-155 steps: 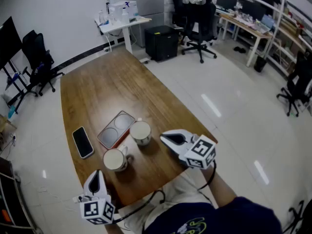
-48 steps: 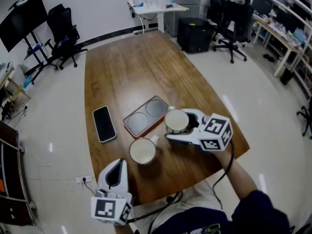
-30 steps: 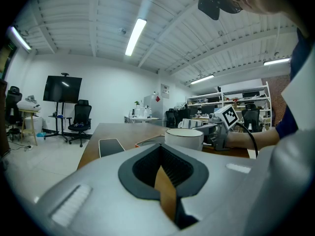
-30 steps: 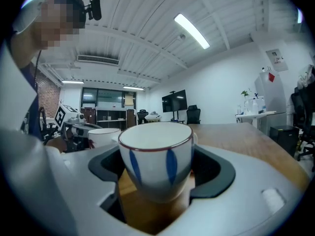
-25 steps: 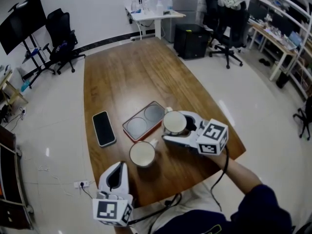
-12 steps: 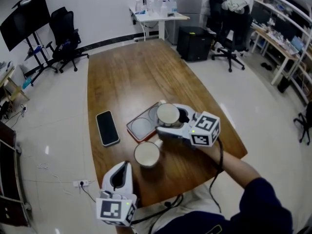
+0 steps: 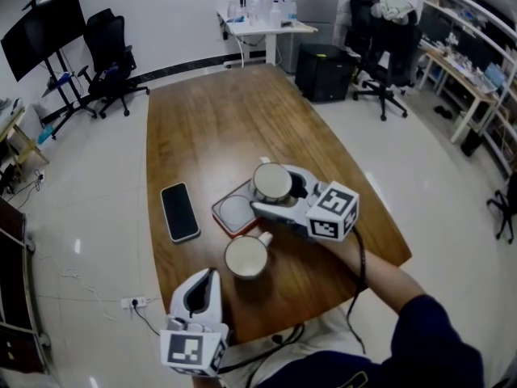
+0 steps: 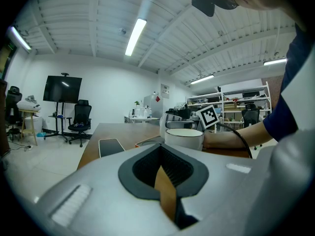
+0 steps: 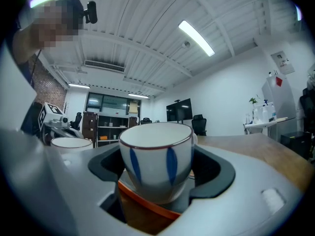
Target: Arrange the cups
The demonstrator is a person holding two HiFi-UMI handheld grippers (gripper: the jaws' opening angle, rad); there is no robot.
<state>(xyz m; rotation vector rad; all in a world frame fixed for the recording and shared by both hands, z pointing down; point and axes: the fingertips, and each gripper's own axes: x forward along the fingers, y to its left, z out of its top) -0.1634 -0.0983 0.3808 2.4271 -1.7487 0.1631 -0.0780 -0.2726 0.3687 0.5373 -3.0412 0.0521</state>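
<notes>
A white cup with blue stripes [image 7: 273, 182] [image 9: 156, 159] sits between the jaws of my right gripper [image 7: 271, 194] [image 9: 156, 181], which is shut on it. The cup is over the far hollow of the orange-rimmed tray [image 7: 233, 214]; the tray's rim [image 9: 147, 206] shows just under the cup. A second white cup [image 7: 246, 257] [image 8: 184, 137] [image 9: 71, 142] stands on the wooden table just in front of the tray. My left gripper [image 7: 211, 275] [image 8: 163, 173] is shut and empty at the table's near edge, pointing toward that cup.
A black phone [image 7: 179, 211] [image 8: 110, 146] lies left of the tray. The long wooden table [image 7: 218, 128] stretches away bare beyond it. Office chairs, a white desk and shelves stand around the room, off the table.
My right gripper has carried the striped cup left and away from me, from beside the tray to over its far hollow. The left gripper and the second cup have stayed put.
</notes>
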